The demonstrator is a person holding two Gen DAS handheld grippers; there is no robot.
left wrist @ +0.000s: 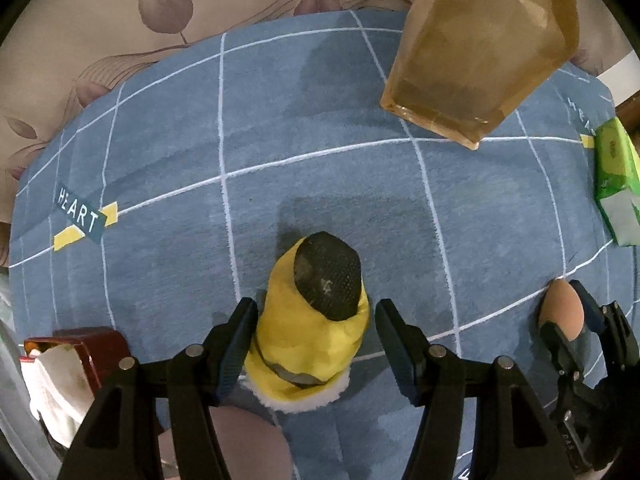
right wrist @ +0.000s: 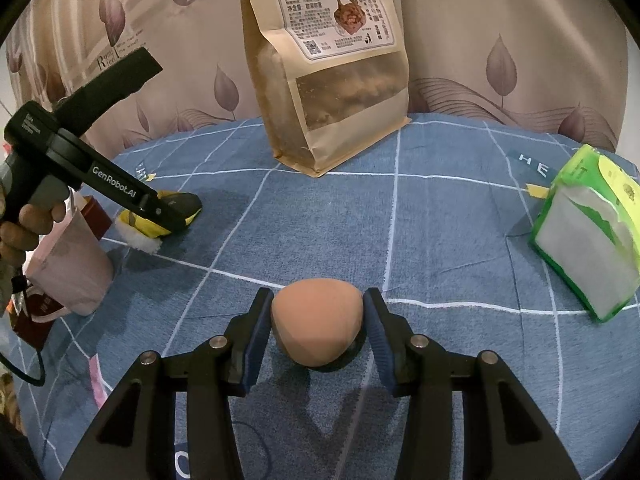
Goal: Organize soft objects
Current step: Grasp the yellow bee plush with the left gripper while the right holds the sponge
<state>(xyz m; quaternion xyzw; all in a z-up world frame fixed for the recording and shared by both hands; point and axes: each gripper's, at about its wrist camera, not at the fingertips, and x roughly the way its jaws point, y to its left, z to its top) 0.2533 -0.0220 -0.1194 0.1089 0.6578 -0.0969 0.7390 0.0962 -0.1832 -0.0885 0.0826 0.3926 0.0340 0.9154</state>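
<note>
A yellow plush slipper (left wrist: 312, 336) with a black sole lies on the blue grid mat (left wrist: 320, 168) between the fingers of my left gripper (left wrist: 316, 328), which is open around it with gaps on both sides. The slipper also shows in the right wrist view (right wrist: 176, 216), partly hidden by the left gripper. My right gripper (right wrist: 318, 320) is closed against a tan egg-shaped sponge (right wrist: 318, 326) resting on the mat (right wrist: 440, 240). The sponge also shows at the right edge of the left wrist view (left wrist: 560, 308).
A brown paper snack bag (right wrist: 332, 72) stands at the back of the mat. A green tissue pack (right wrist: 588, 232) sits at the right. A pink pouch (right wrist: 72, 268) and a red box (left wrist: 96, 352) sit at the left. Patterned fabric (right wrist: 500, 60) lies behind the mat.
</note>
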